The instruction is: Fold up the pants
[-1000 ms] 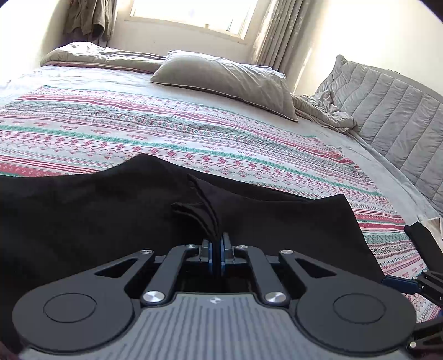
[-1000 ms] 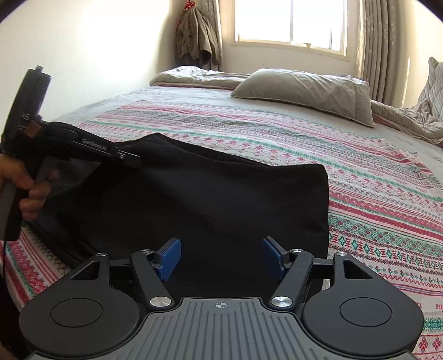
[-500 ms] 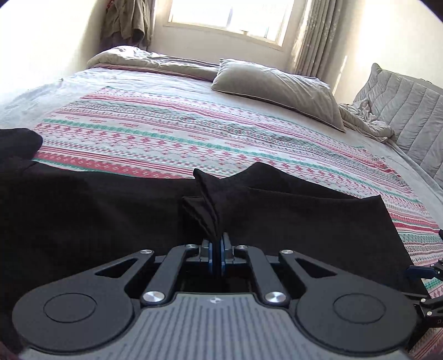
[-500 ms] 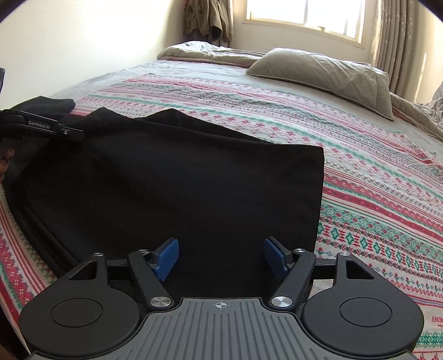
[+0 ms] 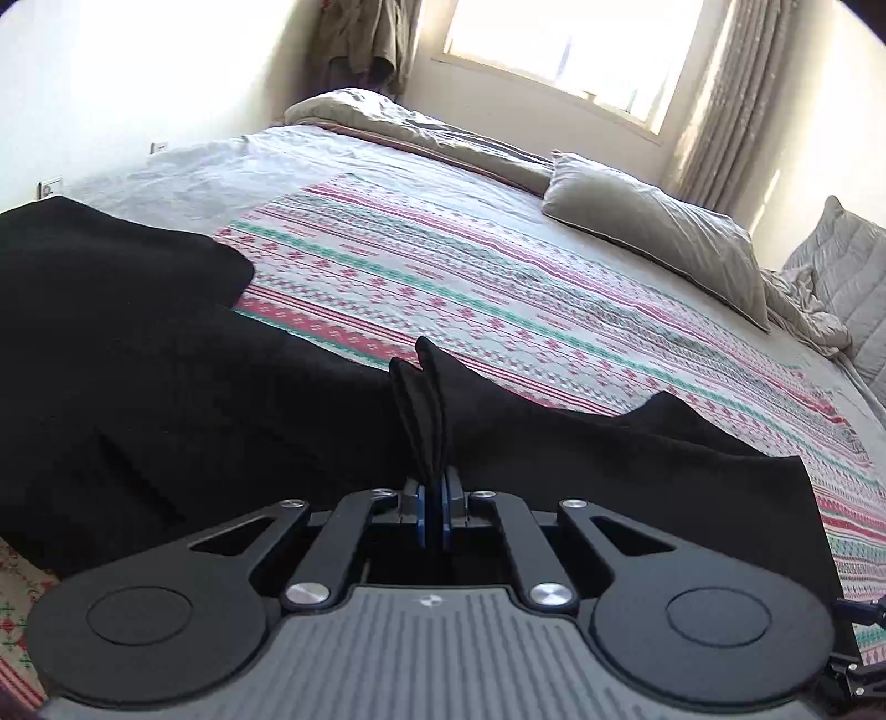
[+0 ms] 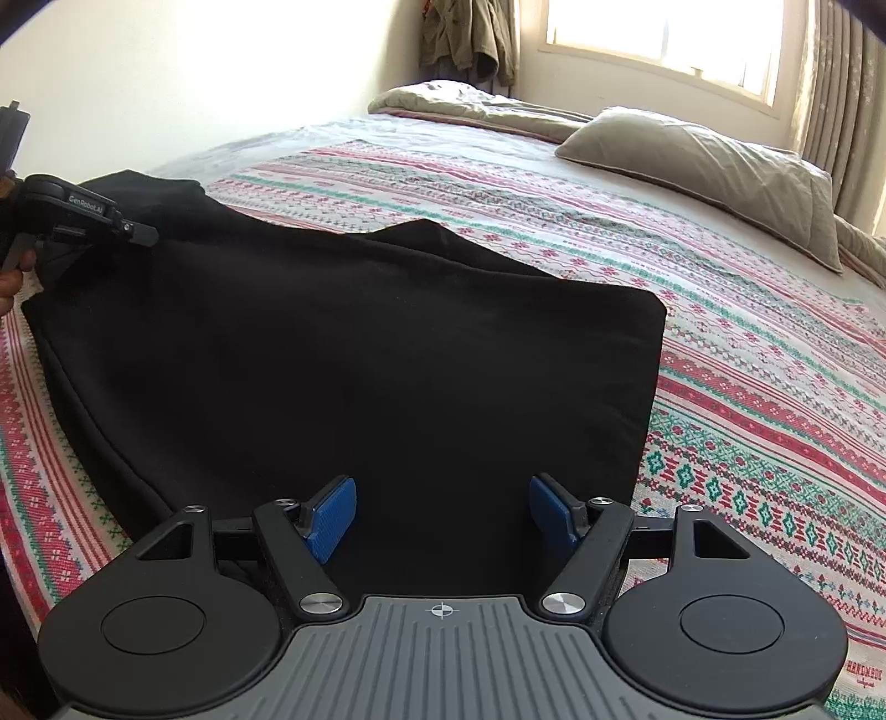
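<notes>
Black pants (image 6: 360,354) lie on the patterned bedspread (image 6: 747,354), partly folded, with a squared edge at the right. In the left wrist view my left gripper (image 5: 433,498) is shut on a bunched fold of the pants (image 5: 426,410), which rises from between its blue pads; more black cloth (image 5: 111,343) spreads to the left. The left gripper (image 6: 135,232) also shows at the far left of the right wrist view, over the pants' left end. My right gripper (image 6: 440,515) is open above the near edge of the pants, nothing between its blue pads (image 6: 332,512).
A grey pillow (image 5: 659,232) and a rumpled grey duvet (image 5: 410,127) lie at the head of the bed under a bright window (image 6: 659,39). A quilted grey cushion (image 5: 847,271) stands at the right. Clothes (image 6: 470,39) hang in the corner. A hand (image 6: 6,288) holds the left gripper.
My left gripper has carried the pinched fold leftward across the bed, stretching the pants out. The right gripper has edged closer over the pants' near edge, still open.
</notes>
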`<action>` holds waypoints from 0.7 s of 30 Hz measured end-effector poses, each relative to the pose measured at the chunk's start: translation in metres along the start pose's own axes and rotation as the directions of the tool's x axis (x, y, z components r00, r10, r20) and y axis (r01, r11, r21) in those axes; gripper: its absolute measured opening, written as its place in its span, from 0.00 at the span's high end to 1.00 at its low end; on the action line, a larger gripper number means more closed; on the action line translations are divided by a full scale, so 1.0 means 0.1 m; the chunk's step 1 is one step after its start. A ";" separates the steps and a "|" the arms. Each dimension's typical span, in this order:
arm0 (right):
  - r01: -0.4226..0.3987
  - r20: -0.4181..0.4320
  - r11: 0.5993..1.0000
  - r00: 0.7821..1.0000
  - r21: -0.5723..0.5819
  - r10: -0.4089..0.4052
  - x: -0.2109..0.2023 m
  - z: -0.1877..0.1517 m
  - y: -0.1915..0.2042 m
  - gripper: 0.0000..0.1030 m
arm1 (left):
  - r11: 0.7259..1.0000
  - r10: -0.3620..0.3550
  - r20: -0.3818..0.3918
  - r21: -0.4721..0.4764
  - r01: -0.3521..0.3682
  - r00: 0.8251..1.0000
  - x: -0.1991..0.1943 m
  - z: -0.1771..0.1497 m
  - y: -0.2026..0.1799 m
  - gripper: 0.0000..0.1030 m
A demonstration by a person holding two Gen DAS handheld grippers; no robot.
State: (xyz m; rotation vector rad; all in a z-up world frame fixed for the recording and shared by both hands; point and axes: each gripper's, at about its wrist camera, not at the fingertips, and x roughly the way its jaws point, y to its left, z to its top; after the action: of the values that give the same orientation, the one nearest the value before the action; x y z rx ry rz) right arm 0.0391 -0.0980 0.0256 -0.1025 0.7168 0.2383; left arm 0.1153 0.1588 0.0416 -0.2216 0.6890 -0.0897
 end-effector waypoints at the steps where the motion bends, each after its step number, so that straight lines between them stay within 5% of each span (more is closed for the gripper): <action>1: -0.003 0.001 1.000 1.000 -0.003 0.003 0.00 0.00 0.01 0.32 | 1.000 0.010 0.005 -0.005 -0.010 1.000 -0.02 0.02 0.06 0.80; 14: -0.012 0.012 1.000 1.000 -0.015 0.012 -0.05 -0.03 0.03 0.31 | 0.983 0.178 0.106 -0.059 -0.173 0.978 -0.16 0.07 0.35 0.79; 17: -0.005 0.012 1.000 1.000 -0.012 0.005 -0.06 -0.04 0.01 0.28 | 0.969 0.248 0.124 -0.030 -0.246 0.961 -0.16 0.04 0.27 0.69; 21: 0.012 0.024 1.000 1.000 -0.018 -0.011 -0.13 -0.03 -0.03 0.27 | 0.962 0.264 0.201 0.021 -0.274 0.943 -0.36 -0.02 0.09 0.31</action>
State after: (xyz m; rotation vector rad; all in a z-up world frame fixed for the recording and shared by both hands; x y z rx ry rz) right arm 0.0289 -0.1041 0.0320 -0.1211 0.6903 0.2350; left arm 0.0867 0.1727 0.0604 -0.0863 0.5133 0.1761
